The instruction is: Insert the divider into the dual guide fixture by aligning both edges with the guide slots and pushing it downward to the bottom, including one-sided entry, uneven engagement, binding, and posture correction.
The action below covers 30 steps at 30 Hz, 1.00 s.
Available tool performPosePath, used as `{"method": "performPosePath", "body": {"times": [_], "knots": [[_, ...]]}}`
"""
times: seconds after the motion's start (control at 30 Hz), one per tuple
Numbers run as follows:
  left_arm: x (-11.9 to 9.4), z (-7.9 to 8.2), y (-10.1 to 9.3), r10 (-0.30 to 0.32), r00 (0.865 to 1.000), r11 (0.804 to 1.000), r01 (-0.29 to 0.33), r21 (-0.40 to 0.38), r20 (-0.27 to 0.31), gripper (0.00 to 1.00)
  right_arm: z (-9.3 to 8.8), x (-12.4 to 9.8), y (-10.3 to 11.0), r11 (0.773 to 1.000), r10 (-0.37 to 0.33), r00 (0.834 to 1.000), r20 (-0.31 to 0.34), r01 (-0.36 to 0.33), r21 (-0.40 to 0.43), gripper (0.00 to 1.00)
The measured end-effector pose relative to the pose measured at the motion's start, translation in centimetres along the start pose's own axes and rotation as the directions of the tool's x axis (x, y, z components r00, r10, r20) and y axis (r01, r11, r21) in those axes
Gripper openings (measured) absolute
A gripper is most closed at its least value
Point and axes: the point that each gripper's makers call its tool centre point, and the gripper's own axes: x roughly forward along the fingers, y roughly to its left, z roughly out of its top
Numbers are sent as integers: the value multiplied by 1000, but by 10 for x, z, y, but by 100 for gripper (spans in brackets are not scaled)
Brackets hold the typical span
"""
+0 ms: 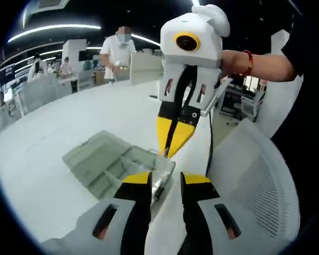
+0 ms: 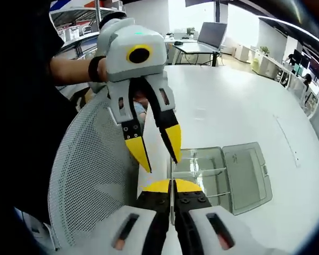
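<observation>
Two tools hovered above a clear compartment box (image 2: 223, 178) lying open on the white surface (image 2: 239, 106). The right tool (image 1: 170, 146) pinched a thin clear divider (image 2: 172, 207) over the box; the left tool (image 2: 159, 154) gaped empty. Insertion looked barely begun.

white table (image 2: 239, 106) | mesh chair (image 1: 255, 196) | laptop (image 2: 211, 34), apparently | standing person (image 1: 117, 53)

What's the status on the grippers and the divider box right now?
Left gripper open, above the clear box. Right gripper shut, tips at box edge. Divider not discernible. Mesh chair close alongside.
</observation>
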Motion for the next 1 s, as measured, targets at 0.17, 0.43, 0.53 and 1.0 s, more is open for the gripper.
{"method": "performPosePath", "body": {"times": [0.17, 0.43, 0.53, 1.0], "knots": [[-4, -1, 5, 31, 999, 999, -31, -9, 17, 24, 0, -1, -6, 1000, -11, 1000, -25, 11, 0, 0], [-7, -3, 20, 119, 991, 991, -115, -68, 61, 29, -4, 0, -19, 1000, -13, 997, -77, 13, -6, 0], [-7, -4, 21, 134, 988, 989, -128, -76, 74, 33, -6, 2, -24, 1000, -12, 995, -99, 11, -8, 0], [-1, -7, 20, 154, 983, 983, -143, -113, 101, 49, -10, 10, -43, 996, -38, 982, -187, 23, -82, 0]]}}
